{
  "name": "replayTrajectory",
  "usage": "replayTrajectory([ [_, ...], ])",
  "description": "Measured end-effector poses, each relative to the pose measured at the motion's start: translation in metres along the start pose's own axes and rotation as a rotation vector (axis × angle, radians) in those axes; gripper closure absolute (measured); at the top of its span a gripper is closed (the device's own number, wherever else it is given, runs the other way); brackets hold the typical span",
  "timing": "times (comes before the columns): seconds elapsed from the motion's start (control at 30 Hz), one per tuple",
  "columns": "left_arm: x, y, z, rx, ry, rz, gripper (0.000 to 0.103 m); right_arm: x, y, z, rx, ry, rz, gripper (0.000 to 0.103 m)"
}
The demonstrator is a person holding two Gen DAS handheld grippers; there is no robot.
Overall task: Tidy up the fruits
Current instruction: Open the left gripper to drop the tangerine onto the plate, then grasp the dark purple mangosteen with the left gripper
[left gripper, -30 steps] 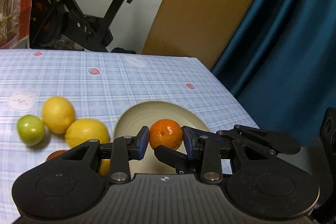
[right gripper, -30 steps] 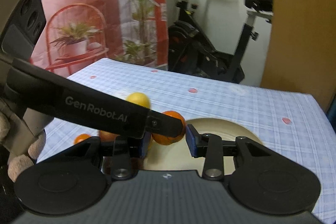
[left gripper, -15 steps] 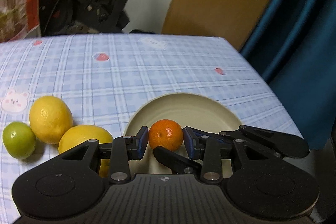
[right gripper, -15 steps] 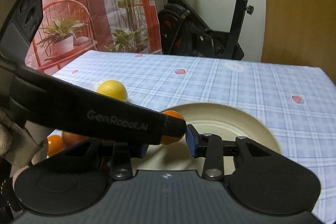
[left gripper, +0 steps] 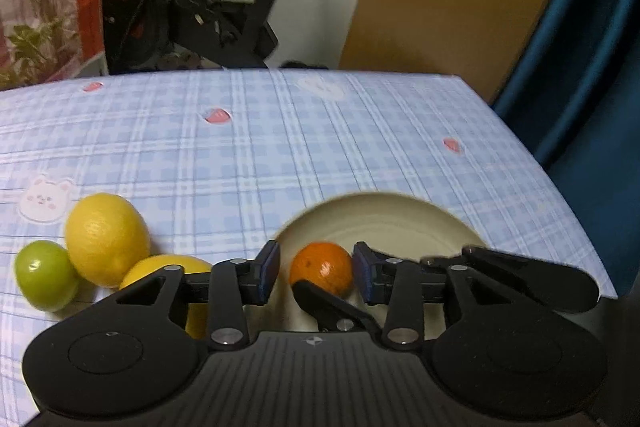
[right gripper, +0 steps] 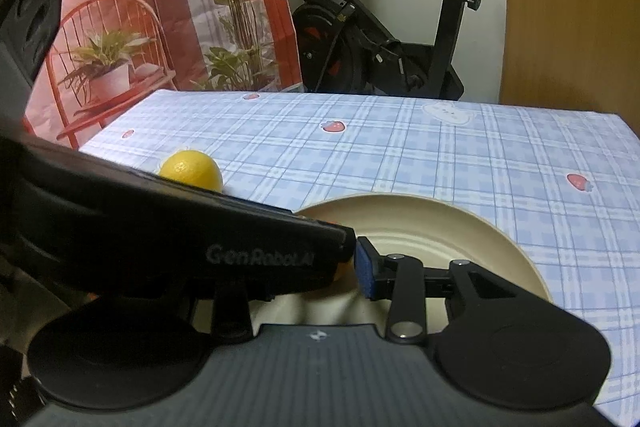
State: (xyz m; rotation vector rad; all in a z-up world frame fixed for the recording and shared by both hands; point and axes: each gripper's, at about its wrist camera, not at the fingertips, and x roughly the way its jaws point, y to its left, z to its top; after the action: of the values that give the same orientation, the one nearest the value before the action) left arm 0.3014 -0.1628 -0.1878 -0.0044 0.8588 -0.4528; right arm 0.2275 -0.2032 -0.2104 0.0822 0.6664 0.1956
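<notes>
Orange (left gripper: 321, 268): lay on the plate (left gripper: 400, 215), between the left gripper (left gripper: 316, 269) pads.
Left gripper: jaws were opening, a gap on one side, likely releasing it there.
Right gripper (right gripper: 348, 263): narrowly parted; any hold could not be told, hidden behind the left gripper.
Lemons (left gripper: 106, 237), lime (left gripper: 46, 275): on the tablecloth (left gripper: 320, 147), probably still unsorted.

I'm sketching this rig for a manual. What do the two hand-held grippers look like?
Both are matte black: a ribbed body, two round side discs, silver rivets, blue finger pads. The left hand-held gripper bears grey "GenRobot.AI" lettering; the right hand-held gripper matches.
</notes>
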Motion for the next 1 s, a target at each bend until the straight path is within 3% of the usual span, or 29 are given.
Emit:
replayTrajectory([
  [0.07, -0.011, 0.002, -0.002, -0.040, -0.020, -0.007, 0.053, -0.002, 0.005, -0.001, -0.015, 0.023, -0.045, 0.055],
  [0.2, -0.037, 0.005, -0.007, -0.071, -0.076, -0.032, 0.052, -0.019, 0.010, -0.009, 0.009, 0.010, -0.104, 0.054],
  [0.37, -0.074, 0.014, -0.023, -0.087, -0.148, -0.006, 0.050, -0.044, 0.018, -0.028, 0.077, -0.009, -0.049, 0.054],
  [0.53, -0.110, 0.030, -0.036, -0.019, -0.189, 0.055, 0.048, -0.066, 0.033, -0.042, 0.059, -0.051, -0.024, 0.054],
  [0.63, -0.128, 0.047, -0.042, -0.063, -0.214, 0.123, 0.047, -0.074, 0.045, -0.045, 0.033, -0.077, -0.006, 0.054],
  [0.83, -0.154, 0.077, -0.057, -0.131, -0.253, 0.157, 0.047, -0.084, 0.067, -0.049, -0.012, -0.115, 0.024, 0.054],
  [1.0, -0.154, 0.086, -0.070, -0.147, -0.232, 0.170, 0.047, -0.078, 0.086, -0.055, -0.092, -0.073, 0.048, 0.043],
])
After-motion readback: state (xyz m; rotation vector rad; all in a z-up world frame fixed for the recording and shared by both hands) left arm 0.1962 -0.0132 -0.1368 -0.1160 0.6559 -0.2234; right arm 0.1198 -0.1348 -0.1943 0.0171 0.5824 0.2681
